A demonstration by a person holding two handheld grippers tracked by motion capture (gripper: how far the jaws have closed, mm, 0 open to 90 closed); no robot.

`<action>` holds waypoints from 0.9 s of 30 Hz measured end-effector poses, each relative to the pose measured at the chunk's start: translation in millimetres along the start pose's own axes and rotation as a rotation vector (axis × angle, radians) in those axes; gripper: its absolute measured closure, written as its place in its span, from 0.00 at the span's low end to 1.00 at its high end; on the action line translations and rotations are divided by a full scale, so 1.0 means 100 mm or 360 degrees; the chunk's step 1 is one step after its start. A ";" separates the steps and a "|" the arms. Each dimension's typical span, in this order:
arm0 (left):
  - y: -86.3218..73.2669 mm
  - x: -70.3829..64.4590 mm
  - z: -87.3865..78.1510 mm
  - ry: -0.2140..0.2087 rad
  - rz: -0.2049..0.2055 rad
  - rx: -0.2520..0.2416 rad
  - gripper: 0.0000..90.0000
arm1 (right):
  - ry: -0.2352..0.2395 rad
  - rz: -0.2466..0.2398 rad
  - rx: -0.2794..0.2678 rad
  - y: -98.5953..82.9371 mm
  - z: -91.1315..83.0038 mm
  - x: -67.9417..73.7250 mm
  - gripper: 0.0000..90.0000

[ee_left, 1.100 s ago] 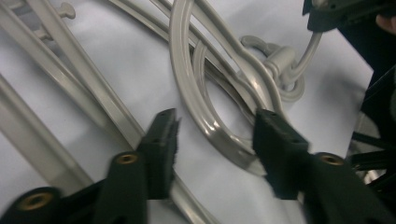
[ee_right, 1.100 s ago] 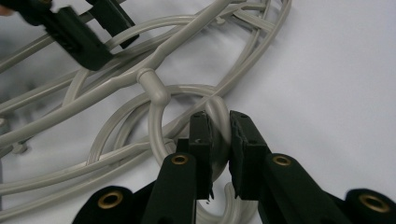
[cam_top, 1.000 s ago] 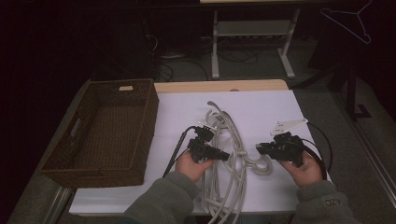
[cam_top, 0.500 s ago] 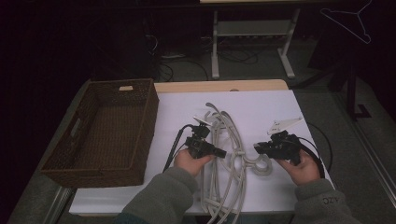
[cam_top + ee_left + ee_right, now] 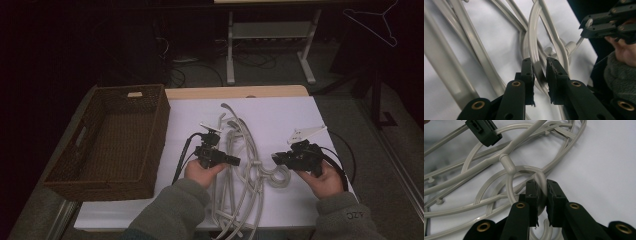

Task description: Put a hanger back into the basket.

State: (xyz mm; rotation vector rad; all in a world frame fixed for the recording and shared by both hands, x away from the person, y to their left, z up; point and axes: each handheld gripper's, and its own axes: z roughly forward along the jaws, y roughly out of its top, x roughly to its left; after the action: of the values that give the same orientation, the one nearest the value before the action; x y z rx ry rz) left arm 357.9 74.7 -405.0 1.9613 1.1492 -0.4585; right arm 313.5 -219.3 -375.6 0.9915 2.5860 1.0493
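A tangle of several grey plastic hangers [image 5: 245, 142] lies in the middle of the white table cover [image 5: 280, 115]. My left gripper [image 5: 234, 161] reaches into the pile from the left. In the left gripper view its jaws [image 5: 539, 71] are shut on a curved hanger bar [image 5: 533, 42]. My right gripper [image 5: 276, 159] comes in from the right. In the right gripper view its jaws [image 5: 541, 191] are shut on a hanger hook [image 5: 510, 168] where it loops round. Each gripper also shows in the other's view: the right gripper [image 5: 586, 25] and the left gripper [image 5: 494, 138].
A dark wicker basket [image 5: 92, 165] stands at the left of the table, beside the white cover. Beyond the far edge are a metal stand [image 5: 270, 35] and floor cables. A wire hanger [image 5: 372, 20] hangs at the top right. The room is dim.
Both hands have barely shifted. The left gripper sits slightly nearer the pile's middle, and both grips on the hangers look the same.
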 end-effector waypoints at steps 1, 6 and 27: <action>0.00 0.00 -0.01 -0.0018 -0.0013 -0.0010 0.86 | 0.0001 0.0003 0.0000 0.00 0.00 0.00 0.89; -0.02 0.01 -0.07 -0.0082 -0.0052 -0.0046 0.89 | 0.0022 0.0023 0.0010 0.00 -0.01 -0.01 0.89; -0.10 0.04 -0.22 -0.0321 -0.0198 -0.0183 0.97 | 0.0085 0.0094 -0.0089 0.01 -0.14 0.03 0.77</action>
State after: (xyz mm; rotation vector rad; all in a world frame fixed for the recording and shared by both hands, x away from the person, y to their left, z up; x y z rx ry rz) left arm 350.0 97.0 -398.3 1.7097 1.1455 -0.6266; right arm 306.4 -225.1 -364.3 1.0462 2.5685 1.1712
